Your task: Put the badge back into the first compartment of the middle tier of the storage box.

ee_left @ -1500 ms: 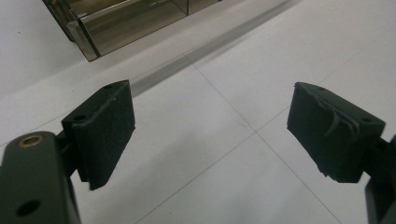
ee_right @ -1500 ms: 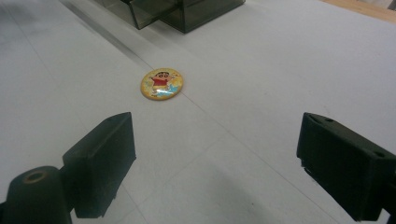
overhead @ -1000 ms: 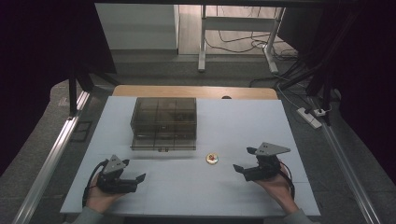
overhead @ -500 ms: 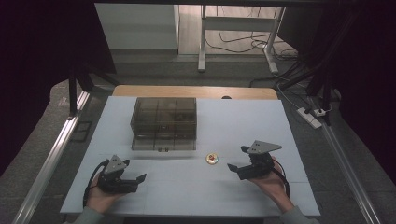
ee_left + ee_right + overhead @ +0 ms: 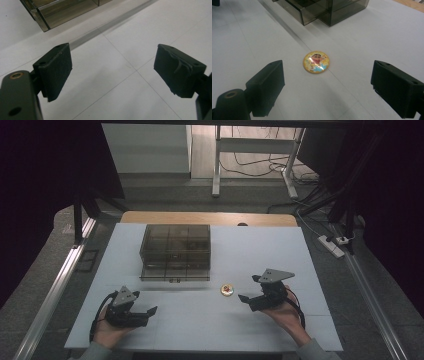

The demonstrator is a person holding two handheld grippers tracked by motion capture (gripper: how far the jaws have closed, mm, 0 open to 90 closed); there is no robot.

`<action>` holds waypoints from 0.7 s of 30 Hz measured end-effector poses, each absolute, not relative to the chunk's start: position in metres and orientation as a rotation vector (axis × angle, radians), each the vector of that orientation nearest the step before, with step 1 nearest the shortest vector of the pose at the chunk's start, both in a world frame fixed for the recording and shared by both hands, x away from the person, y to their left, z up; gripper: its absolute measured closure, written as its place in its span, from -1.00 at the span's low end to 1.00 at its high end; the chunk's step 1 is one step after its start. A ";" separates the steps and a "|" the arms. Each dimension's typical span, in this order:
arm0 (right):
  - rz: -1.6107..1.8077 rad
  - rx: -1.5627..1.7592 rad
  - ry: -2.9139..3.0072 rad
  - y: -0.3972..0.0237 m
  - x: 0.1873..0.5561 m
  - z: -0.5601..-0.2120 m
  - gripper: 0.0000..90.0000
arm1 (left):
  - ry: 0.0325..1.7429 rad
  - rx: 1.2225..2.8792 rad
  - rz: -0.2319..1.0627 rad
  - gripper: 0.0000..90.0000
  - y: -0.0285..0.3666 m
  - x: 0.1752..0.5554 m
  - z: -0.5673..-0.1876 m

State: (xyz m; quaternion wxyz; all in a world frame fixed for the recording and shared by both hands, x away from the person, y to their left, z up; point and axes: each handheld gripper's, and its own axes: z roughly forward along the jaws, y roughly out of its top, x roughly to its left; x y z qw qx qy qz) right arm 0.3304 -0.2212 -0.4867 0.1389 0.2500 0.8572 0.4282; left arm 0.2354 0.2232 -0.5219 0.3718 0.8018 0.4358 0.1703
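Observation:
A small round yellow badge (image 5: 227, 290) with a cartoon figure lies flat on the white table (image 5: 310, 250), just in front of a smoky see-through drawer box (image 5: 176, 251). In the right gripper view the badge (image 5: 316, 62) sits a short way ahead of my right gripper (image 5: 327, 85), centred between its wide-apart jaws. From above, my right gripper (image 5: 246, 298) is open, just right of the badge and pointing left at it. My left gripper (image 5: 149, 312) rests open near the front left of the table. Its jaws (image 5: 112, 67) hold nothing, with bare table between them.
The drawer box (image 5: 324, 10) has one low drawer pulled out a little toward me. A wooden strip (image 5: 210, 218) runs along the table's far edge. A power strip (image 5: 331, 246) lies on the floor at the right.
My right gripper has moved left and slightly forward toward the badge. The left gripper has stayed where it was.

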 end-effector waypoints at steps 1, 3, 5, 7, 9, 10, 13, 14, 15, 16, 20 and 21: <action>1.243 0.717 2.481 -0.220 0.331 -0.487 -0.75 | 1.117 2.055 0.435 -0.66 0.223 0.235 -0.522; 1.234 0.714 2.490 -0.217 0.333 -0.486 -0.75 | 1.116 2.057 0.435 -0.66 0.223 0.235 -0.522; 1.236 0.705 2.494 -0.214 0.334 -0.486 -0.75 | 1.117 2.058 0.435 -0.66 0.224 0.235 -0.522; 1.237 0.699 2.496 -0.211 0.335 -0.485 -0.75 | 1.119 2.057 0.435 -0.66 0.224 0.236 -0.523; 1.240 0.693 2.499 -0.209 0.335 -0.485 -0.74 | 1.120 2.055 0.433 -0.66 0.224 0.236 -0.523; 1.239 0.687 2.503 -0.208 0.336 -0.485 -0.74 | 1.117 2.055 0.430 -0.66 0.224 0.235 -0.522; 1.225 0.679 2.516 -0.204 0.336 -0.485 -0.74 | 1.118 2.052 0.435 -0.67 0.225 0.235 -0.521; 1.229 0.681 2.517 -0.203 0.336 -0.485 -0.74 | 1.119 2.049 0.433 -0.67 0.225 0.235 -0.521; 1.228 0.677 2.521 -0.201 0.337 -0.484 -0.74 | 1.120 2.048 0.433 -0.67 0.225 0.235 -0.521; 1.228 0.677 2.521 -0.201 0.337 -0.484 -0.74 | 1.121 2.048 0.433 -0.67 0.226 0.235 -0.521; 1.220 0.677 2.529 -0.195 0.340 -0.484 -0.74 | 1.121 2.046 0.436 -0.67 0.226 0.235 -0.521; 1.219 0.676 2.532 -0.194 0.341 -0.484 -0.74 | 1.120 2.046 0.437 -0.67 0.226 0.235 -0.521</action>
